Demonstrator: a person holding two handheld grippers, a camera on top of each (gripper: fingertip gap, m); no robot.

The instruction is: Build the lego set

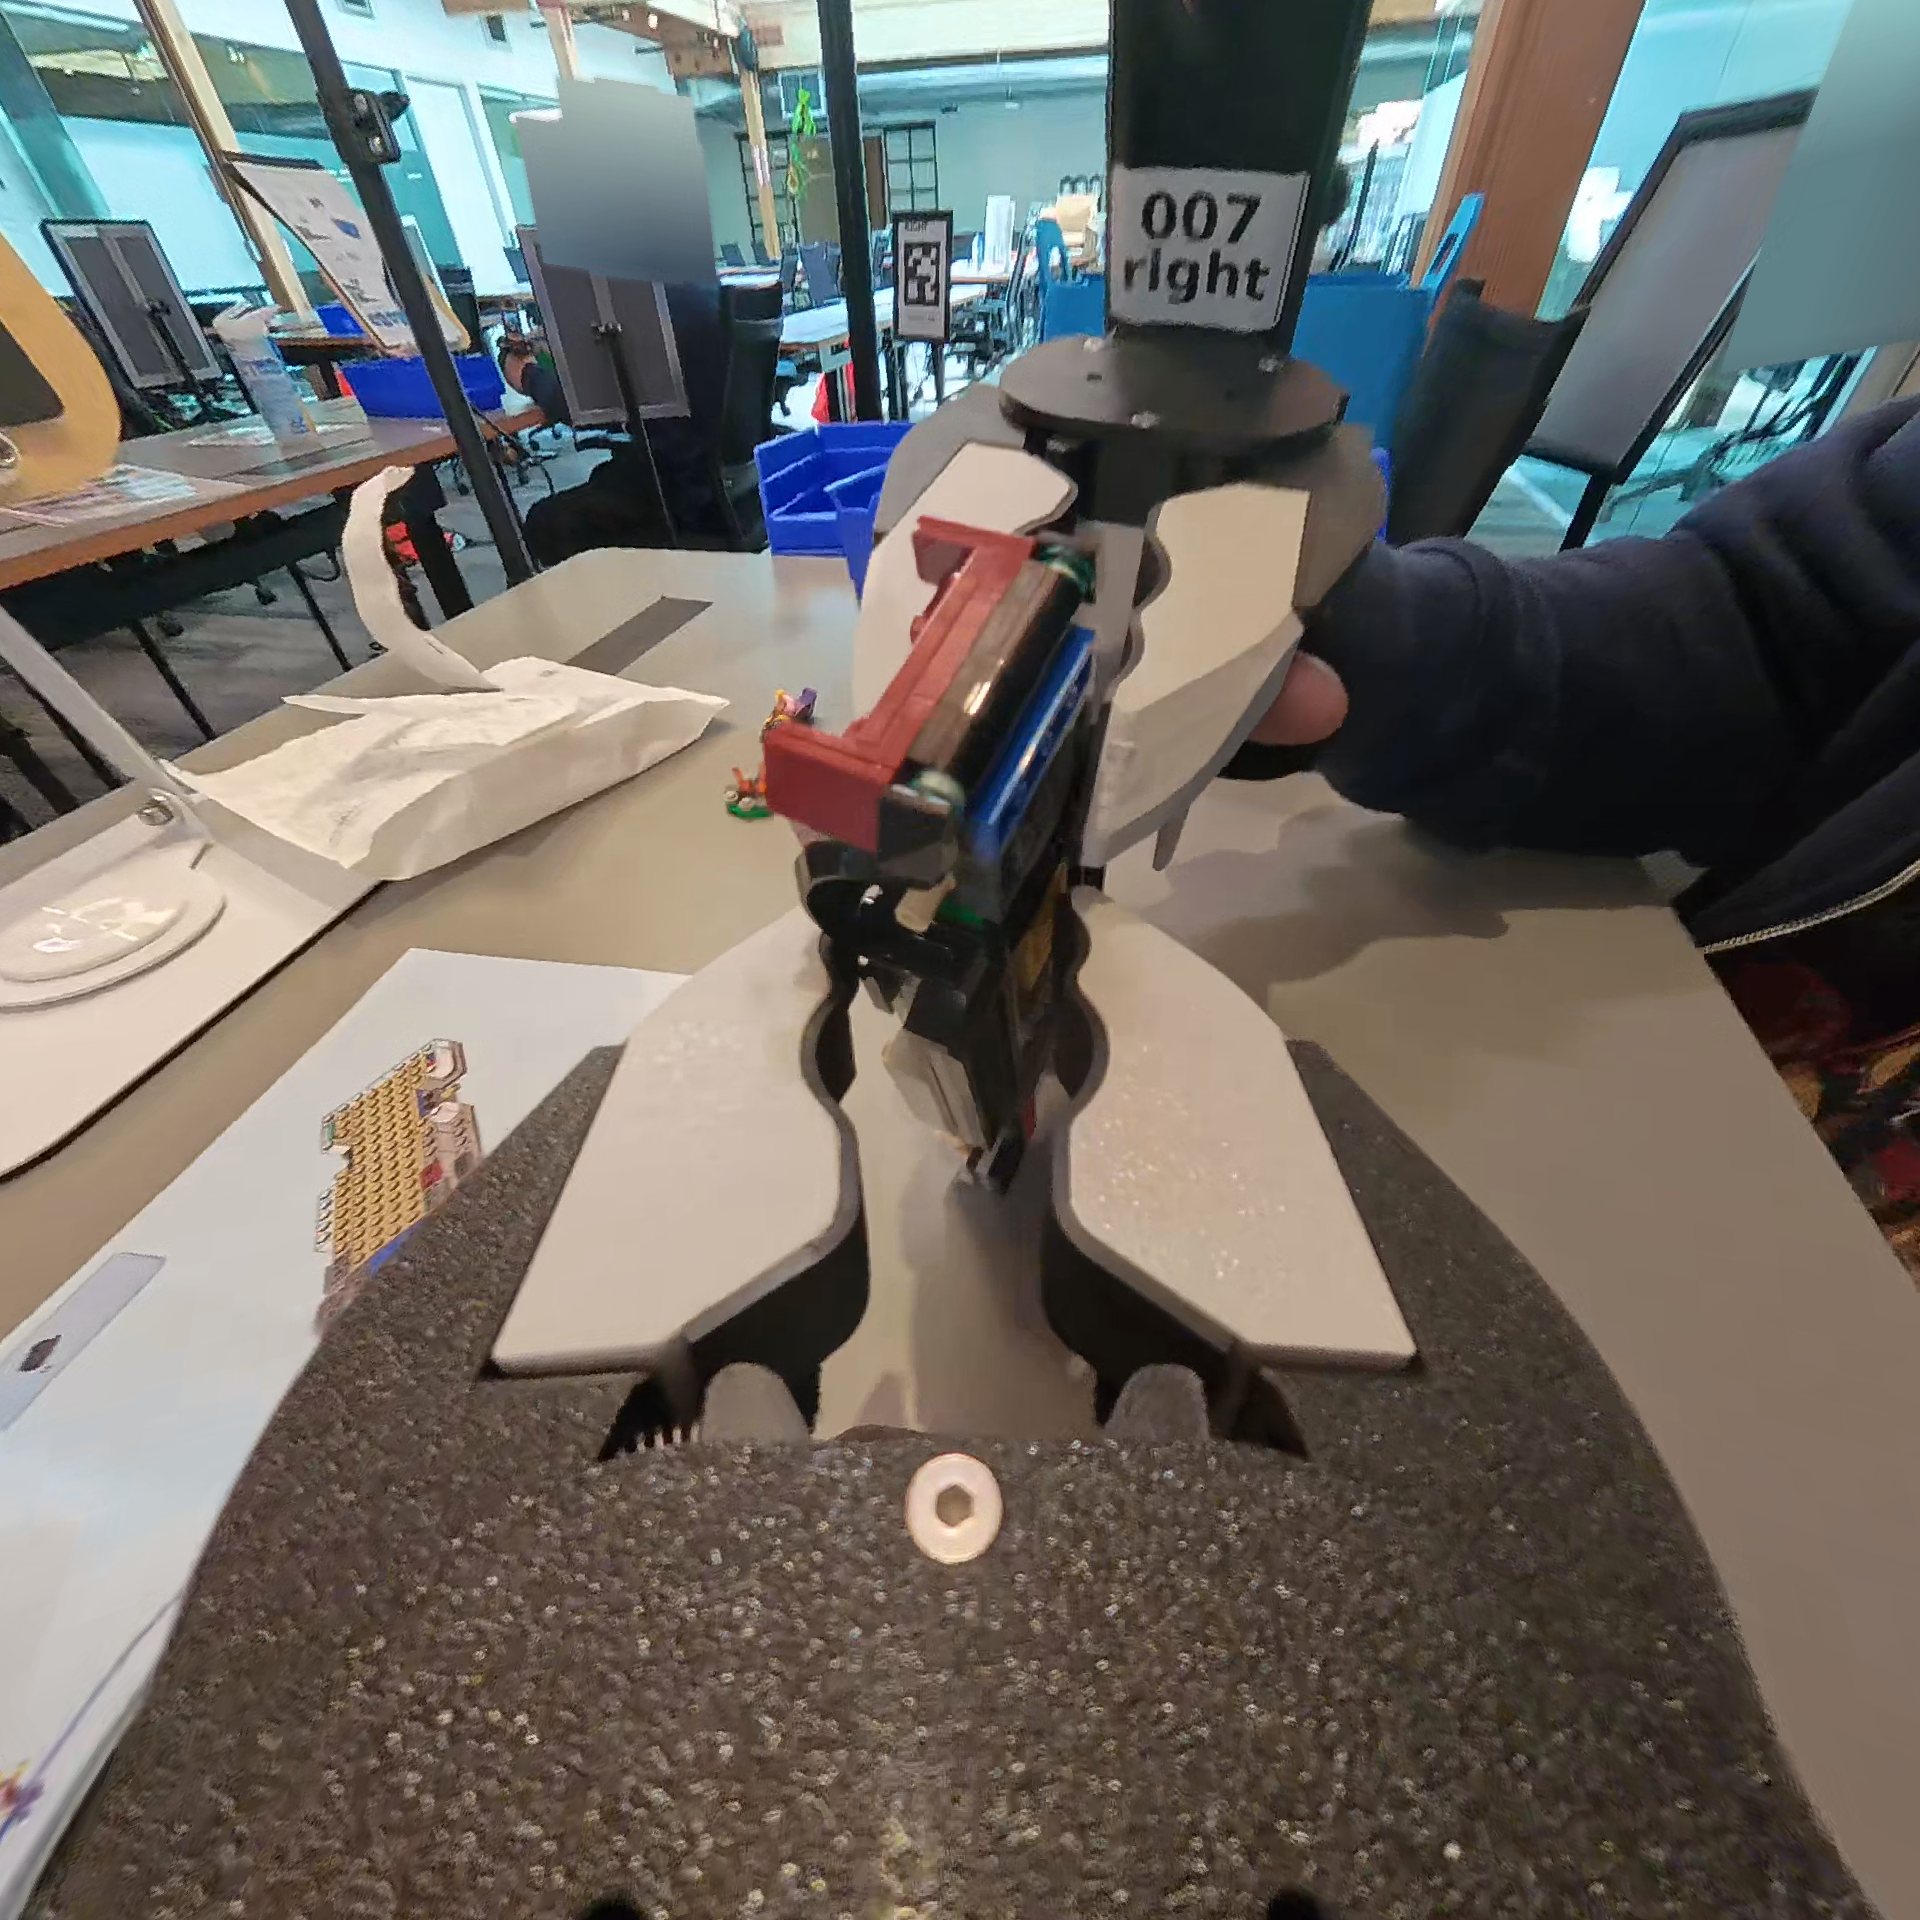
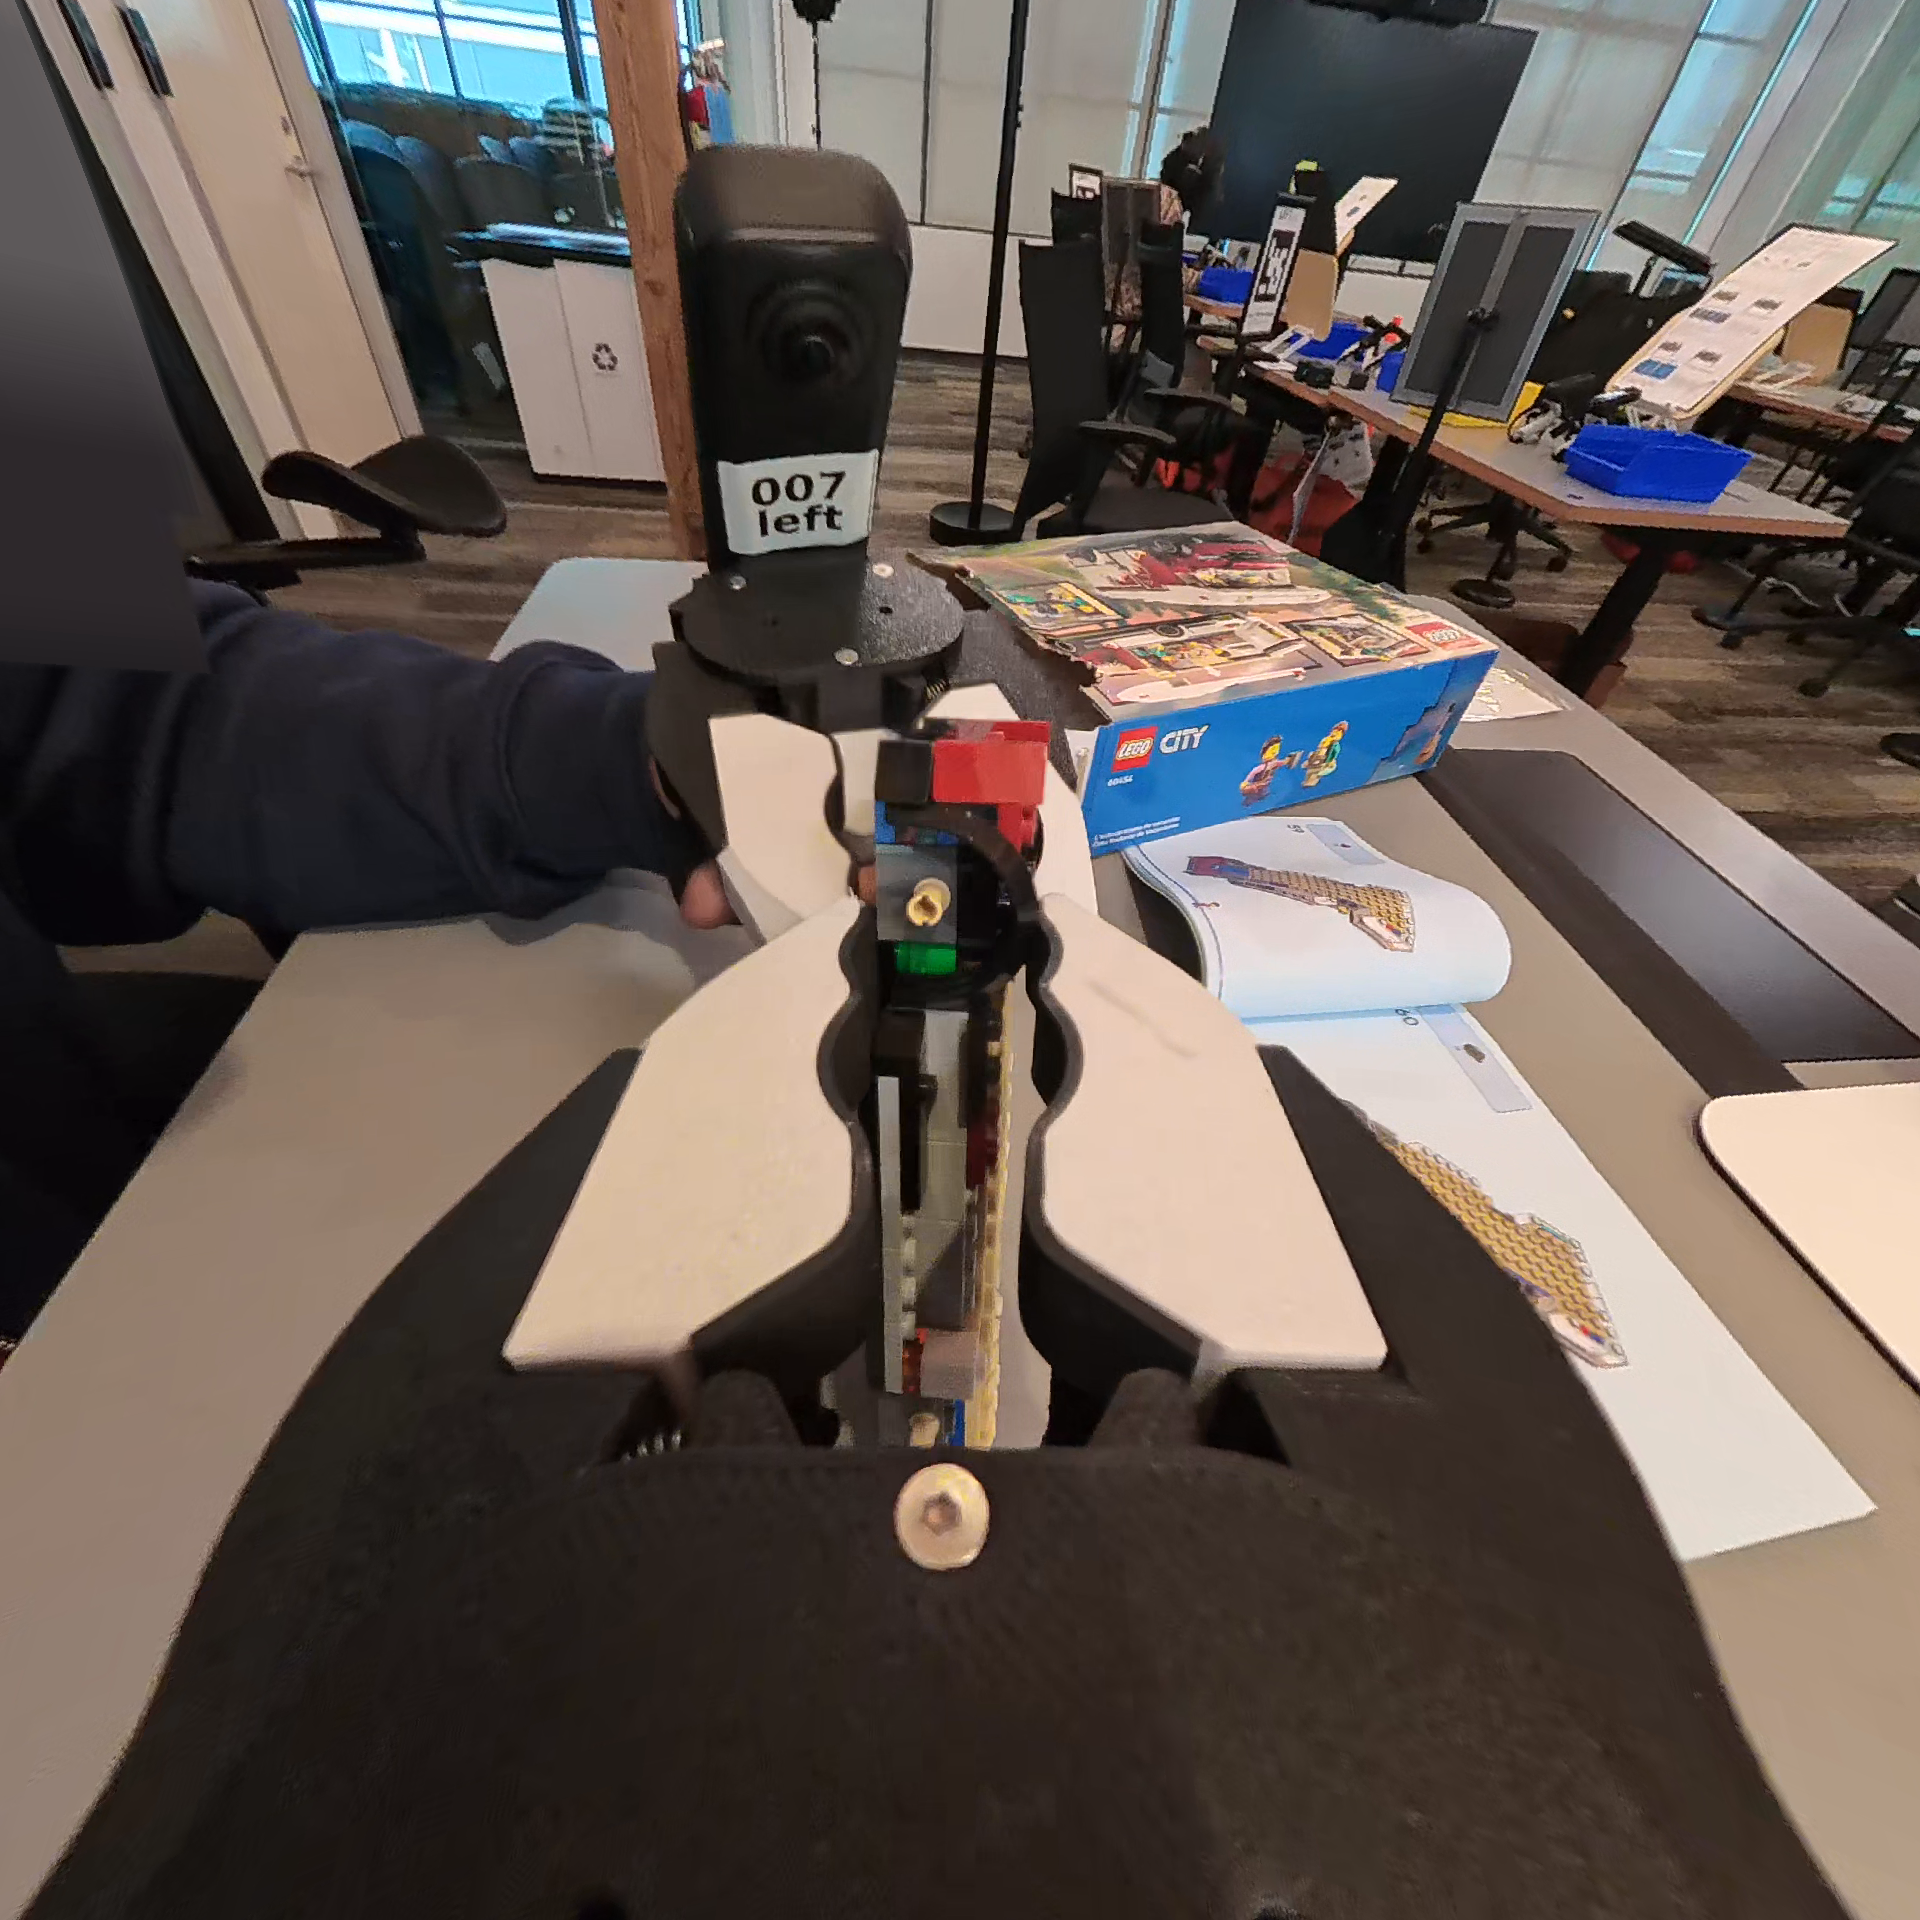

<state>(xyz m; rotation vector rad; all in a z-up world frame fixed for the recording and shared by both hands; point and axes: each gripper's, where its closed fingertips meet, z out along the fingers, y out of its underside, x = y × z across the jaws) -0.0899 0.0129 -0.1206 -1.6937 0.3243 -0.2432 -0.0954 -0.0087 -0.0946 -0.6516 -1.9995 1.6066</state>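
Left wrist view has the left gripper (image 1: 951, 971) set around the lower end of a toy brick assembly (image 1: 966, 727), a build of red, black, blue and grey pieces held above the grey table (image 1: 1455, 1039); a gap shows beside its left finger (image 1: 717, 1122), so whether the pads press is unclear. Opposite it the right gripper (image 1: 1081, 665) comes in with a dark-sleeved hand (image 1: 1299, 707) behind it, its fingers narrow and clamped on the upper part of the same assembly. Right wrist view shows the build running lengthwise between that gripper's fingers. An open instruction booklet (image 2: 1351, 925) lies near on the table, with a blue toy box (image 2: 1278, 748) behind it. A crumpled white paper bag (image 1: 447, 748) lies further left
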